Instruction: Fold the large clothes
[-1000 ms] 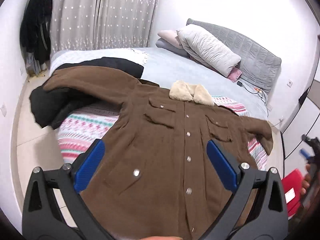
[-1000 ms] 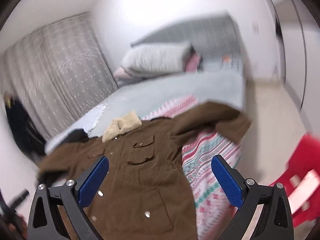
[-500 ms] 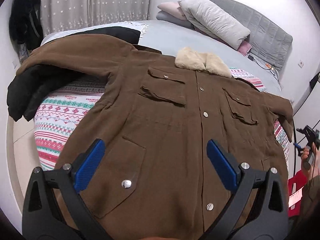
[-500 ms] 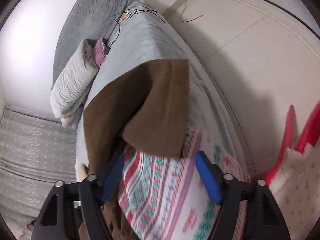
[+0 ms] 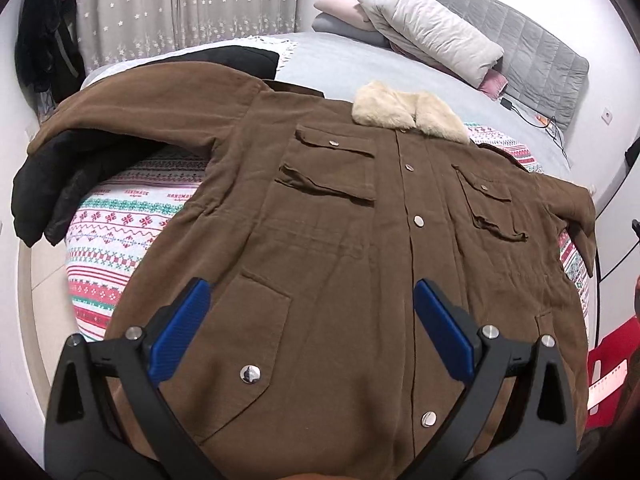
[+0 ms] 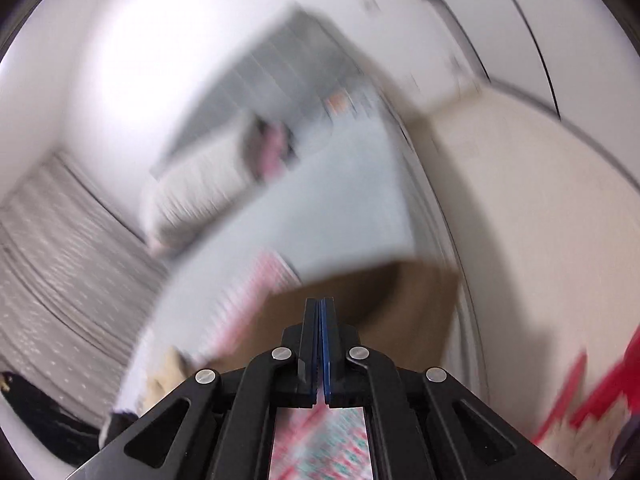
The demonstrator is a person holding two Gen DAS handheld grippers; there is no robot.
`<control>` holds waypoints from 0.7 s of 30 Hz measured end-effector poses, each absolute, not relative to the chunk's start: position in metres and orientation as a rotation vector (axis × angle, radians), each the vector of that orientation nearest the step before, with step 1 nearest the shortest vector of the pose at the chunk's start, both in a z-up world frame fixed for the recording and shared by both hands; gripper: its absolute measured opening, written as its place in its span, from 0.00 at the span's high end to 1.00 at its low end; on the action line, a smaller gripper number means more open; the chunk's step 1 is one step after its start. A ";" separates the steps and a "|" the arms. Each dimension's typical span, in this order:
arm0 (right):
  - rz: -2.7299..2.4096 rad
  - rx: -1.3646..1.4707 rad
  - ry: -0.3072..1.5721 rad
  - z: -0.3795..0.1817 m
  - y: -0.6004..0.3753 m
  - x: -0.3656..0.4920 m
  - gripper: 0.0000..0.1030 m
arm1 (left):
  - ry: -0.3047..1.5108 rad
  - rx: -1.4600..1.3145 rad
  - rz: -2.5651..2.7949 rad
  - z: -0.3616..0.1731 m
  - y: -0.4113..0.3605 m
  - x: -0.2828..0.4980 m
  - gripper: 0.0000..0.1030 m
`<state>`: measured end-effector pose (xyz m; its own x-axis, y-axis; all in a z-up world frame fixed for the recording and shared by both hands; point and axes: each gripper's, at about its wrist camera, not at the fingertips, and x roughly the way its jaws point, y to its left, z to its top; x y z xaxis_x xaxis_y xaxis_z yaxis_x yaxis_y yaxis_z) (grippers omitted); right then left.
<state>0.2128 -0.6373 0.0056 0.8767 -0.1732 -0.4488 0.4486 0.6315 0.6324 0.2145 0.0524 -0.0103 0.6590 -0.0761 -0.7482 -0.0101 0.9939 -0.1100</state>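
Note:
A large brown coat (image 5: 352, 240) with a cream fur collar (image 5: 408, 116) lies spread front-up on the bed, both sleeves out to the sides. My left gripper (image 5: 312, 320) is open and empty, hovering above the coat's lower front. In the blurred right wrist view my right gripper (image 6: 320, 308) has its jaws closed together over the brown right sleeve (image 6: 380, 292); whether cloth is pinched between them does not show.
A patterned red, green and white blanket (image 5: 120, 232) covers the bed under the coat. A black garment (image 5: 52, 184) lies under the left sleeve. Pillows (image 5: 428, 28) and a grey headboard (image 5: 532, 56) are at the back. Something red (image 5: 608, 368) stands on the floor at right.
My right gripper closed from wide open to shut and swung to the coat's right sleeve. My left gripper stayed open and came lower and closer over the coat.

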 end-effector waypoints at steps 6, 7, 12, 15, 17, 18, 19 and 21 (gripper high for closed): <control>-0.296 1.027 0.700 -0.101 -0.659 0.241 0.46 | 0.878 -0.081 -0.033 -0.018 0.050 0.215 0.02; -0.332 0.988 0.728 -0.112 -0.660 0.242 0.46 | 0.879 -0.087 -0.026 -0.019 0.052 0.215 0.02; -0.318 1.076 0.709 -0.141 -0.671 0.243 0.38 | 0.927 -0.142 0.007 -0.030 0.062 0.222 0.02; -0.290 1.160 0.760 -0.161 -0.673 0.249 0.38 | 0.964 -0.167 0.004 -0.039 0.063 0.226 0.02; -0.309 1.100 0.754 -0.157 -0.669 0.258 0.39 | 0.969 -0.186 0.015 -0.041 0.066 0.226 0.02; -0.316 1.047 0.741 -0.147 -0.669 0.260 0.48 | 0.965 -0.189 0.023 -0.041 0.067 0.225 0.02; -0.319 1.008 0.729 -0.137 -0.667 0.261 0.63 | 0.959 -0.192 0.034 -0.041 0.068 0.225 0.02; -0.342 0.922 0.739 -0.122 -0.661 0.266 0.93 | 0.943 -0.214 0.053 -0.040 0.072 0.224 0.02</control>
